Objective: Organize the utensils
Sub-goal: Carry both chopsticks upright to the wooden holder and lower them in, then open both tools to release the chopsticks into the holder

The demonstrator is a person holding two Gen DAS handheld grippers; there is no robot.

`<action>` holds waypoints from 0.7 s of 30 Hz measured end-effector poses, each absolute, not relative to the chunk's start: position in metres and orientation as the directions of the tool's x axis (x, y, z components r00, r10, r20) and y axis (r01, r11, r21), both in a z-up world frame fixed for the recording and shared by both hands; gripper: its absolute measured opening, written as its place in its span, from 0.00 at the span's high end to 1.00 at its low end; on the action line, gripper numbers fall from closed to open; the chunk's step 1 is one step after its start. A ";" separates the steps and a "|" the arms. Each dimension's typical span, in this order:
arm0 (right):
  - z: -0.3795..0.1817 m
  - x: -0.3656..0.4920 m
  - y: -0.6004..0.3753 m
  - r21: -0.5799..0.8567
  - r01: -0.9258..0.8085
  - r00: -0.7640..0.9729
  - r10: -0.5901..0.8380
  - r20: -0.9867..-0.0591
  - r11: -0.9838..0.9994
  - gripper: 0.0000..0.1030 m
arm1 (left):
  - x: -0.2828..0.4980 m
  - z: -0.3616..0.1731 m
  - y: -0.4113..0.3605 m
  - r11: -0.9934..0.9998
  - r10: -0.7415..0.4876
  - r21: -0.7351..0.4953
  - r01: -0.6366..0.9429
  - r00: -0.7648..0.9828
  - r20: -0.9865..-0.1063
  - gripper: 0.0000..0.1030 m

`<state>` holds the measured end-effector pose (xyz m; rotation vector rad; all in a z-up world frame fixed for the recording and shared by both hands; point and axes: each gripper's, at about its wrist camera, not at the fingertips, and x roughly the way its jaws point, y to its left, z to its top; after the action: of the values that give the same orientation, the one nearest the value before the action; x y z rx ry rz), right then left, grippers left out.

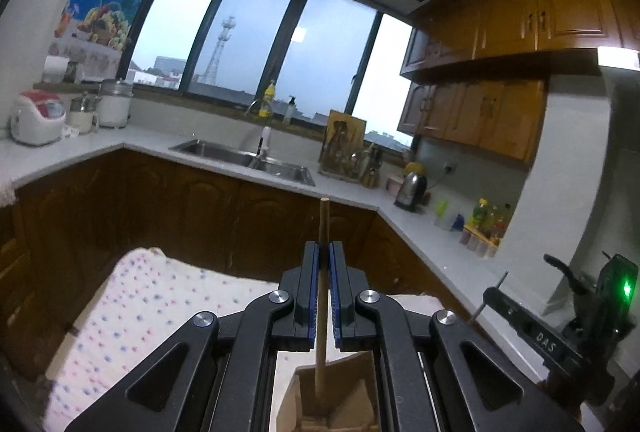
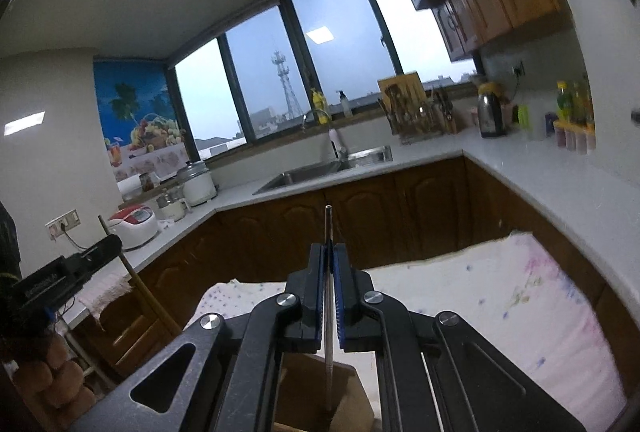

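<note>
Utensils: L gripper (image 1: 324, 252) pinches wooden stick (image 1: 323, 228), upright, lower end in cardboard box (image 1: 362, 376) near cam. R gripper (image 2: 329, 252) clamped on thin metal rod (image 2: 328, 228), also upright, tip down in brown box (image 2: 348, 384). Dotted cloth (image 1: 140, 312) under box. Sink (image 1: 240, 154) far across kitchen, kettle (image 1: 411, 190) far right on countertop (image 1: 440, 232).
</note>
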<state>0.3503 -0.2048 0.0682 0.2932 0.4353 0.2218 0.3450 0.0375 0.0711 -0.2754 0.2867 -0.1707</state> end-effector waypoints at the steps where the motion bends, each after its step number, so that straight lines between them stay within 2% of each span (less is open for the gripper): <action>1: 0.060 0.351 -0.206 0.336 -0.143 0.883 0.274 -0.382 0.931 0.96 | 0.350 0.062 0.034 0.947 -0.204 -0.297 0.123 0.945 -0.257 0.97; 6: 0.030 0.349 -0.209 0.376 -0.122 0.884 0.272 -0.380 0.919 0.95 | 0.368 0.019 0.020 0.940 -0.190 -0.328 0.095 0.943 -0.272 0.97; 12: 0.015 0.350 -0.205 0.374 -0.115 0.879 0.270 -0.393 0.920 0.95 | 0.391 -0.007 0.005 0.943 -0.189 -0.321 0.084 0.932 -0.310 0.97; 21: 0.016 0.354 -0.207 0.368 -0.103 0.867 0.265 -0.423 0.924 0.95 | 0.401 0.011 0.010 0.946 -0.194 -0.312 0.090 0.928 -0.318 0.96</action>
<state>0.3541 -0.2074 0.0159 0.3442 0.4870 0.1966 0.4006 0.0098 0.0109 -0.2980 0.3529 -0.1478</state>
